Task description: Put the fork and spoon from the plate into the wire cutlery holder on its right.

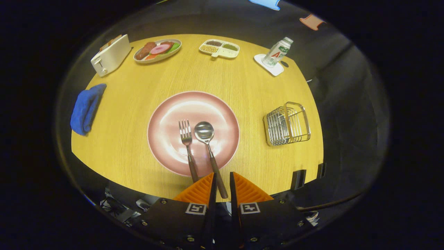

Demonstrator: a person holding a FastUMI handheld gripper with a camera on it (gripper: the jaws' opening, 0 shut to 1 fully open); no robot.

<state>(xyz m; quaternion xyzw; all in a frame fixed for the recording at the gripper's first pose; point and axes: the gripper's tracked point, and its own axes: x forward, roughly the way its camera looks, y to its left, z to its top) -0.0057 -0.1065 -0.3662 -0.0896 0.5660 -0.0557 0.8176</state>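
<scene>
Table [138,104]: we find a round wooden top spanning the middle of the frame, carrying everything listed below.
Plate [166,118]: pink, at the centre of the frame, just ahead of the fingers; fork and spoon both lie on it.
Toaster [110,55]: white, upper left of the frame, well apart from the work.
Cloth [86,108]: blue, bunched, left of the frame near the table edge.
Cutlery holder [287,123]: wire basket, right of centre, standing clear of the plate; we see nothing inside it.
Bottle [277,52]: upper right, leaning on a white coaster.
Spoon [209,152]: bowl on the plate, dark handle running down over the rim into the gap between the fingers.
Fork [187,148]: just left of the spoon, tines up-frame, handle ending beside the left finger.
Gripper [222,185]: lower centre; fingers narrowly parted around the spoon handle's end, and we cannot tell whether both press on it.
Progress: we judge nothing delivered yet; both pieces remain to be moved, the spoon apparently first.
</scene>
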